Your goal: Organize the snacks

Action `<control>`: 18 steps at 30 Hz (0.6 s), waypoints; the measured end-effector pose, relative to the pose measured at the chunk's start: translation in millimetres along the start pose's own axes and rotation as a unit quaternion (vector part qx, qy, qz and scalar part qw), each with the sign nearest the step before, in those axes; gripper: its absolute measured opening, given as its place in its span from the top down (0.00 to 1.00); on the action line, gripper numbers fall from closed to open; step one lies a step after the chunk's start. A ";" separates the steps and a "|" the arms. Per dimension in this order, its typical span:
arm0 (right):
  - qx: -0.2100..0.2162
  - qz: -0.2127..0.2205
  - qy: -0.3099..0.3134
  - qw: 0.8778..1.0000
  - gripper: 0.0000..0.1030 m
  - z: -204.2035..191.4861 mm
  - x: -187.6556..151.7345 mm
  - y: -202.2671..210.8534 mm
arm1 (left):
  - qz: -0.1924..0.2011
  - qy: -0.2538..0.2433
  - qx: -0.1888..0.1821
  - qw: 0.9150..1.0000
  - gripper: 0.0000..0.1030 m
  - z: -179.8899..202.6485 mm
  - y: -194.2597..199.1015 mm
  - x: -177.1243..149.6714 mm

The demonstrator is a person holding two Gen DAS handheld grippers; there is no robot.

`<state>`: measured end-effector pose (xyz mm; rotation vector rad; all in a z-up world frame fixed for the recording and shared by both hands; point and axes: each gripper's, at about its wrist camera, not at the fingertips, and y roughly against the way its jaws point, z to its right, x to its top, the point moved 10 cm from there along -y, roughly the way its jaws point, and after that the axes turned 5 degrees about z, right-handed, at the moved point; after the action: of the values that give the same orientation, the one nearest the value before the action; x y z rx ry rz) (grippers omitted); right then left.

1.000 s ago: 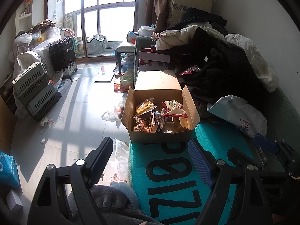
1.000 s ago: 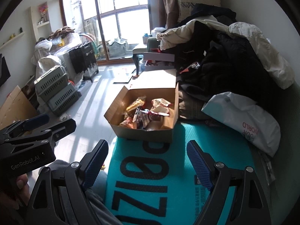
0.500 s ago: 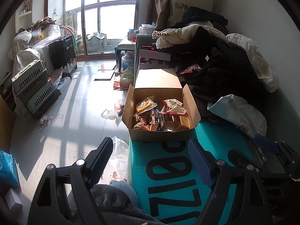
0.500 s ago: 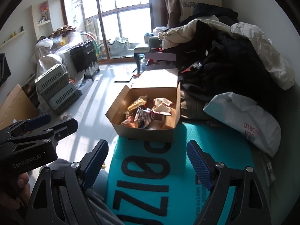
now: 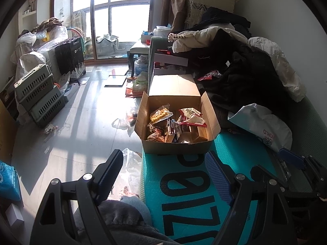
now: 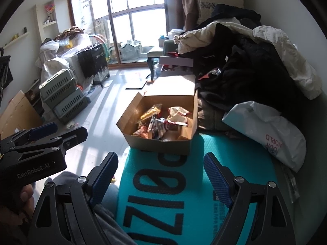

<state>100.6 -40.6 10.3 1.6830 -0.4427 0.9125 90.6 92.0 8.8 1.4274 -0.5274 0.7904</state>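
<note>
An open cardboard box (image 5: pixel 175 146) (image 6: pixel 159 145) sits on a teal mat (image 5: pixel 194 194) (image 6: pixel 173 194) with black lettering. Inside lie several snack packets: a yellow one (image 5: pixel 160 113) (image 6: pixel 151 112) and a red-and-white one (image 5: pixel 192 116) (image 6: pixel 177 118) among others. My left gripper (image 5: pixel 163 169) hovers open in front of the box, nothing between its fingers. My right gripper (image 6: pixel 160 171) is also open and empty, well short of the box. The left gripper (image 6: pixel 40 136) shows at the left edge of the right wrist view.
A pile of dark and pale clothes (image 5: pixel 235 65) and a white plastic bag (image 5: pixel 263 126) (image 6: pixel 265 134) lie right of the box. Left is a tiled floor (image 5: pixel 81 112) with stacked green crates (image 5: pixel 38 94), bags and litter. A person's grey-clad leg (image 5: pixel 122 218) is below.
</note>
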 end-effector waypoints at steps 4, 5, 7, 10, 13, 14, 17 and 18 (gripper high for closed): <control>0.001 -0.001 0.000 1.000 0.16 -0.4 -0.1 0.5 | 0.000 0.000 0.003 1.000 0.20 -1.0 0.6 -0.3; 0.001 0.000 0.000 1.000 0.16 -0.5 0.0 0.5 | 0.000 0.000 0.003 1.000 0.20 -1.0 0.5 -0.2; 0.003 -0.002 -0.001 1.000 0.16 -0.2 -0.2 0.1 | -0.002 0.001 0.004 1.000 0.20 -0.3 -0.3 -0.1; 0.002 -0.003 -0.002 1.000 0.16 0.4 -1.4 0.0 | -0.002 0.000 0.005 1.000 0.20 0.3 -0.1 -0.7; 0.001 -0.003 -0.002 1.000 0.16 1.3 -1.7 0.7 | -0.003 -0.001 0.007 1.000 0.20 0.8 -0.2 -0.7; 0.002 -0.003 -0.002 1.000 0.16 2.0 -1.6 0.8 | -0.004 -0.001 0.007 1.000 0.20 0.9 -0.3 -1.0; 0.001 -0.003 -0.003 1.000 0.16 2.8 -1.6 0.6 | -0.007 -0.004 0.006 1.000 0.20 2.7 -0.3 -1.9; 0.001 -0.004 -0.003 1.000 0.16 2.9 -2.0 0.6 | -0.006 -0.004 0.006 1.000 0.20 3.1 0.4 -1.9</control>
<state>100.0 -43.9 9.0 1.6890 -0.4383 0.9030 89.5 88.5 7.9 1.4445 -0.5209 0.7793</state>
